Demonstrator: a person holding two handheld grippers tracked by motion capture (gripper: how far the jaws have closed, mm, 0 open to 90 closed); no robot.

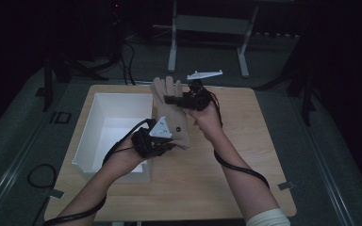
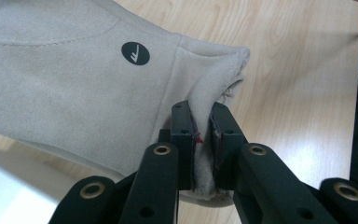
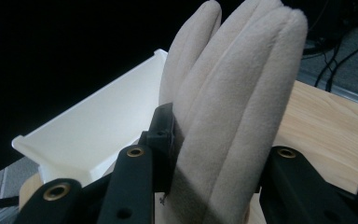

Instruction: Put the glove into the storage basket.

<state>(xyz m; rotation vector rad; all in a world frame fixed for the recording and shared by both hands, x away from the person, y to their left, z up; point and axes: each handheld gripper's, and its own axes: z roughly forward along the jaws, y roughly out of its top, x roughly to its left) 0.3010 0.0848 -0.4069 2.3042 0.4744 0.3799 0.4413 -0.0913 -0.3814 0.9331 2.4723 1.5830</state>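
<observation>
High view: glove [image 1: 170, 114] stretched between left gripper [image 1: 166, 141] and right gripper [image 1: 173, 99].

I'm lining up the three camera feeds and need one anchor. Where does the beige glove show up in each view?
High view: the beige glove is at centre, stretched between both grippers beside the white bin.
Left gripper view: it covers the upper left, its cuff pinched in the fingers.
Right gripper view: its finger end stands upright at centre right.
Shared landmark: the wooden table.
</observation>
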